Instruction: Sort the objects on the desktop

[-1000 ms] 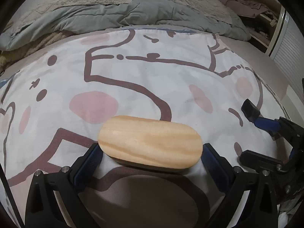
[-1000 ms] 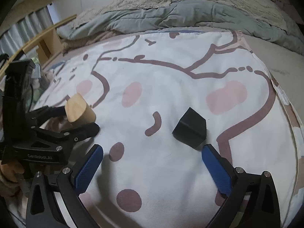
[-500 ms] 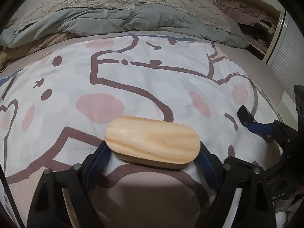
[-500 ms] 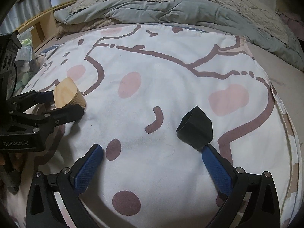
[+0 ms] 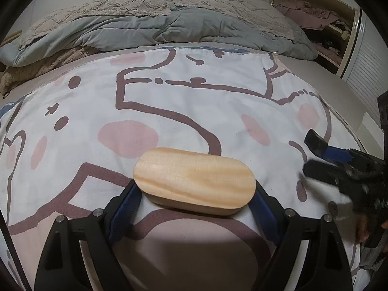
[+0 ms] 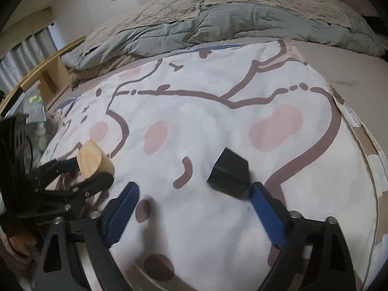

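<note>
Desktop objects are being sorted on a bed whose cartoon-printed quilt is serving as the work surface, with a grey duvet heaped along its far side. Two objects are being handled at once. The larger, an oblong wooden block with rounded ends, is being gripped by the left gripper: its long axis is lying crosswise to the fingers, and a blue pad is being pressed against each rounded end, so that the jaws are being held wide by the block itself. In the right wrist view the same wooden block is being shown end-on at far left, clamped in the left gripper.

The smaller object, a black angular block, is lying on the quilt ahead of the right gripper and off-centre toward its right finger, whose tip is being shown at, or just beside, the block's near corner. The right jaws are closing, with the block only partly between them and not yet clamped. A shift of the right gripper toward the block is judged necessary for a centred grasp.
</note>
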Demonstrator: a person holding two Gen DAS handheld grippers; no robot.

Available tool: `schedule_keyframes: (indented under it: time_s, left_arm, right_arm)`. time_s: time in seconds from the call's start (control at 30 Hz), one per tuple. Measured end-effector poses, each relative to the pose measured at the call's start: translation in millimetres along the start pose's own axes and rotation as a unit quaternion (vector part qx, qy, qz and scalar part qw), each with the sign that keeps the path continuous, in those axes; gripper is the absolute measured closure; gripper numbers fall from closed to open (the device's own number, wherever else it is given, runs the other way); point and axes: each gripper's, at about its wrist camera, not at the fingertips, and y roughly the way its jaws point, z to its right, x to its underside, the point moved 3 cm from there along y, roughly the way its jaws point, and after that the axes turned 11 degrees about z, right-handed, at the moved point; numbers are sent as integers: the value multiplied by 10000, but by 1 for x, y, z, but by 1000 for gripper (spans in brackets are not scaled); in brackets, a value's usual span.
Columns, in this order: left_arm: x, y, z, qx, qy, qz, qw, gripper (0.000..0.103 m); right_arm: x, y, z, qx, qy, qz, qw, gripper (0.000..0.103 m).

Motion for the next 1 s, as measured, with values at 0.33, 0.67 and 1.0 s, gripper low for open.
schedule_keyframes:
  time_s: [0.33,0.67,1.0]
  left_arm:
    - [0,0,0,23,-21,-11,10000,15]
    - [-4,1,-3,185,-148,-94,9997,9]
    - [-7,-1,-3,212,57,-245,9995,14]
  right_arm:
    - [-3,1,23,132,545,156,9983,74]
    - [-1,1,24,25,614,278,9977,74]
    - [-2,-2,28,-79,738,318,9967,74]
